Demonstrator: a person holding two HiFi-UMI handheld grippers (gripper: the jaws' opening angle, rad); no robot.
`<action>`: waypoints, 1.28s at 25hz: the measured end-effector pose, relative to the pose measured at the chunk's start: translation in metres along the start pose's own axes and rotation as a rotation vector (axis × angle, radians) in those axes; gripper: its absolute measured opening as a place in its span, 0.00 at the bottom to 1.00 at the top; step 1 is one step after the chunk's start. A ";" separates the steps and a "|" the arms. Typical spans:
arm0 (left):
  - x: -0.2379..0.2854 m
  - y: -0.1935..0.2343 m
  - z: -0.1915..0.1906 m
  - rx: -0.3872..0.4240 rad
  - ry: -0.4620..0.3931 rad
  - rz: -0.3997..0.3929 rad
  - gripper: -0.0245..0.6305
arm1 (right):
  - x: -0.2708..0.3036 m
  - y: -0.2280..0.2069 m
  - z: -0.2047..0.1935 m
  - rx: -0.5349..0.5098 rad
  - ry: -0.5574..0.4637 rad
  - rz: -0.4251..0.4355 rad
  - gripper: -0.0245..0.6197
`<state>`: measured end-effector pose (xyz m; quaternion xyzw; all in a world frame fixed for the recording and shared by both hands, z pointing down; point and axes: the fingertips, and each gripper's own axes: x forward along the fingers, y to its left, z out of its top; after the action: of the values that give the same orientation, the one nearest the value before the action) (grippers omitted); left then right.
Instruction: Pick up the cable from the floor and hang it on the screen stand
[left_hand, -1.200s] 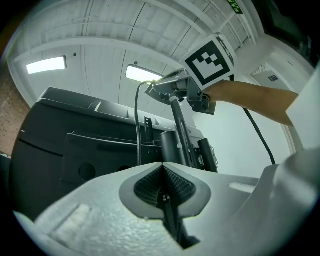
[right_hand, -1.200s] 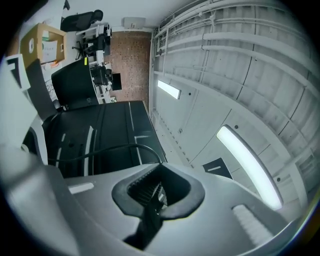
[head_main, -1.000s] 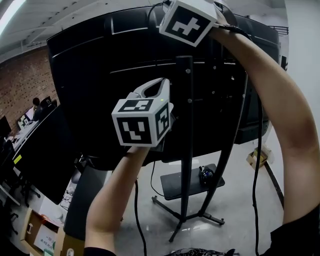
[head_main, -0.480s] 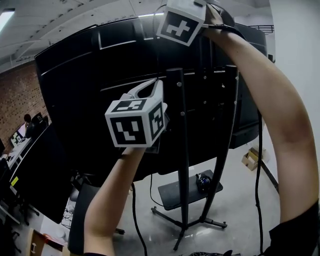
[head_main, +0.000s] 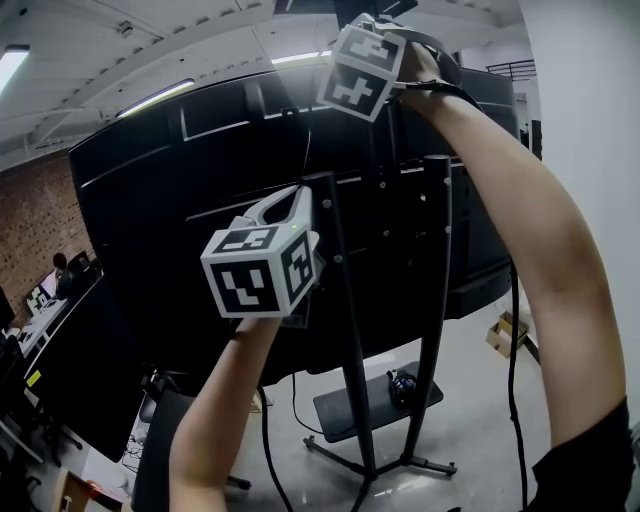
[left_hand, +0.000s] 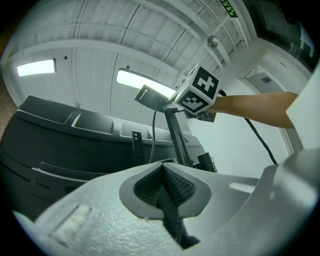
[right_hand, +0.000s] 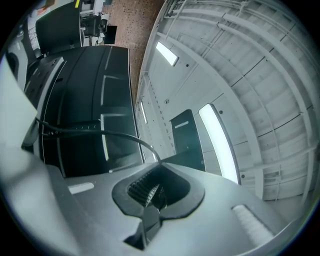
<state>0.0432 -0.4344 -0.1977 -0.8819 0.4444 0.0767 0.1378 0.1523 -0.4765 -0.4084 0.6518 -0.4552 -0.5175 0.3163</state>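
At the far left, beyond a brick wall (head_main: 35, 210), a seated person (head_main: 62, 272) is working at a desk. The large black screen (head_main: 170, 220) is filling the middle of the head view, its back panel facing the camera. In front of it, the left gripper (left_hand: 162, 169) is being held up at about mid-height of the screen, just left of the near post of the screen stand (head_main: 348, 350). Its jaws are pressing flat together, pad against pad, with nothing between them.

The stand's two dark posts are running down to a low shelf (head_main: 340, 408) and splayed feet on the pale floor. Further right and higher, the right gripper (right_hand: 156, 167) is reaching over the top edge of the screen, above the stand's posts. Its jaws are clamping the cable (right_hand: 103, 132) – the black lead is leaving the fingertips and arching away across the screen's top rear edge. From the right hand (head_main: 418, 62) the rest of the cable is hanging down beside the raised right forearm and dropping toward the floor – well off the ground along most of its length. A cardboard box (head_main: 505, 330) is sitting on the floor at the far right.
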 end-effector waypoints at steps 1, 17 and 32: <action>0.001 -0.003 0.002 0.004 -0.001 0.006 0.03 | 0.000 -0.002 -0.006 0.002 0.006 -0.004 0.06; 0.045 -0.069 0.025 0.029 -0.033 0.045 0.03 | -0.009 -0.016 -0.117 0.080 -0.029 0.037 0.06; 0.095 -0.139 0.005 0.019 -0.001 -0.001 0.03 | -0.038 0.085 -0.214 0.383 -0.077 0.373 0.06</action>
<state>0.2116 -0.4267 -0.2026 -0.8808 0.4443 0.0729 0.1466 0.3338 -0.4871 -0.2622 0.5847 -0.6686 -0.3790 0.2595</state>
